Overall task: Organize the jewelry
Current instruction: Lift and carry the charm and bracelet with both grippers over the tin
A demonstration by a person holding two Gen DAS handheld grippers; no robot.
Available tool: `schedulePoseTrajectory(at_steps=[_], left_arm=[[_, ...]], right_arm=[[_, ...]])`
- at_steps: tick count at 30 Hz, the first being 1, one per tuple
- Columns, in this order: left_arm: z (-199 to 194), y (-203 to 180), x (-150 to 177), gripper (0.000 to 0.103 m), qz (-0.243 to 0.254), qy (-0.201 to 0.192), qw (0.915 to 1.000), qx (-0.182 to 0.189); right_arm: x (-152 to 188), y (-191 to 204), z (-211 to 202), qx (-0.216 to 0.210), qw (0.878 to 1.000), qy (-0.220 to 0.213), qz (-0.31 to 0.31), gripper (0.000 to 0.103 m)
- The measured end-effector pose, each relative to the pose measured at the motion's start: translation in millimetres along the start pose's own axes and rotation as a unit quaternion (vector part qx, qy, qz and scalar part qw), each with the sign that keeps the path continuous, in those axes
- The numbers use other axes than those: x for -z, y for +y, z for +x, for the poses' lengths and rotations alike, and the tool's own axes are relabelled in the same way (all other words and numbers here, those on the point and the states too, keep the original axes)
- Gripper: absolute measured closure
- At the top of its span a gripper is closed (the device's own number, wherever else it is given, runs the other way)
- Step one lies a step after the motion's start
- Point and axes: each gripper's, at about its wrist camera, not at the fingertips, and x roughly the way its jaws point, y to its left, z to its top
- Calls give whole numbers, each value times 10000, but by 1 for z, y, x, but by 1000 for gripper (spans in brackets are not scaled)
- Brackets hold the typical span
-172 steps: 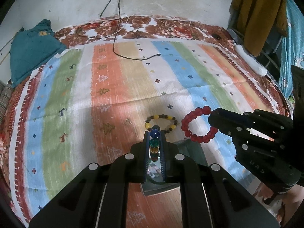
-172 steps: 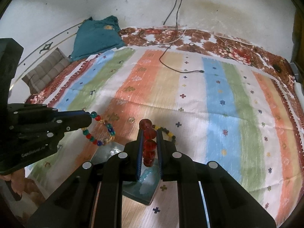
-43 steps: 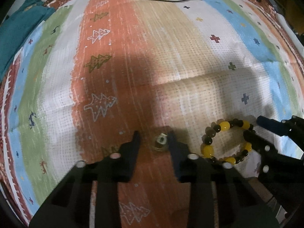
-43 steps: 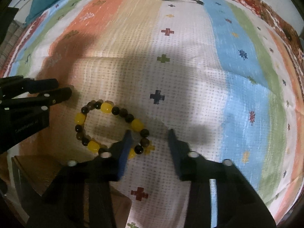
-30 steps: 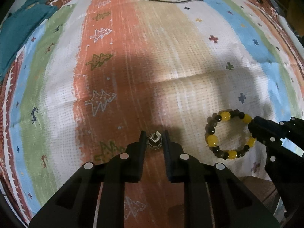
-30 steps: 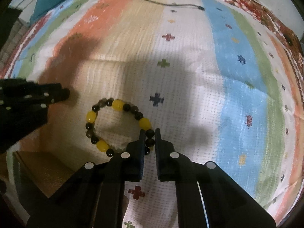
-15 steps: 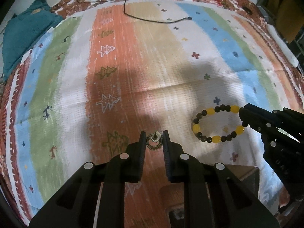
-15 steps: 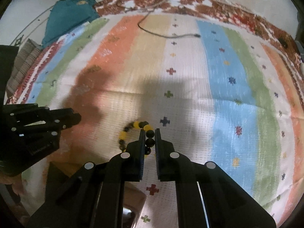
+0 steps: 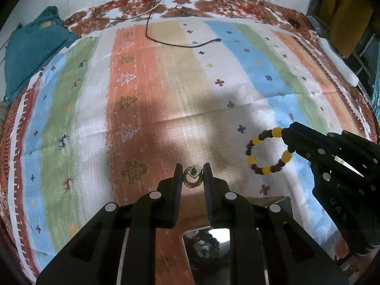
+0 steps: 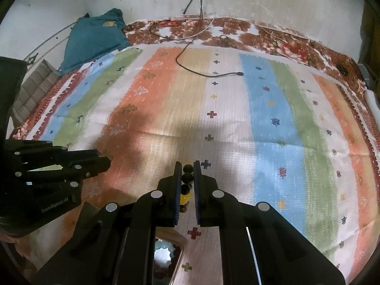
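Note:
My left gripper [image 9: 192,173] is shut on a small brass-coloured ring [image 9: 193,177] with a pale stone, held above the striped cloth. At the right of the left wrist view, a bracelet of yellow and dark beads [image 9: 267,152] dangles as a loop from my right gripper [image 9: 286,140]. In the right wrist view that gripper [image 10: 188,168] is shut on the bracelet's beads [image 10: 186,185], seen edge-on between its fingers. The left gripper [image 10: 104,162] shows there at the left edge. An open jewelry box [image 9: 205,244] with beaded pieces inside lies below, between the grippers, also seen in the right wrist view [image 10: 167,254].
A striped, patterned cloth [image 9: 166,90] covers a bed with a brown floral sheet [image 10: 237,29]. A black cable [image 9: 180,44] lies across its far part. A teal cushion [image 10: 95,38] sits far left. A white power strip [image 9: 337,61] lies at the right edge.
Both grippers have risen from the cloth, the left carrying the ring and the right carrying the bead bracelet, which now hangs free. The jewelry box has come into view below.

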Motion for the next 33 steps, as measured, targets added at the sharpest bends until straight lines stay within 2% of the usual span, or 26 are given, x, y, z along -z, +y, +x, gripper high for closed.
schedulePoseTrajectory(at_steps=[19, 27, 33], left_arm=[[-35, -5, 19, 86, -16, -309, 9995, 85], [-47, -14, 27, 86, 181, -412, 9990, -14], [-56, -17, 33, 86, 235, -487, 9985, 59]], right_arm=[[9, 10, -55, -303, 9978, -586, -85, 92], [12, 8, -64, -292, 9971, -703, -68, 92], [20, 11, -75, -390, 9966, -717, -103, 92]])
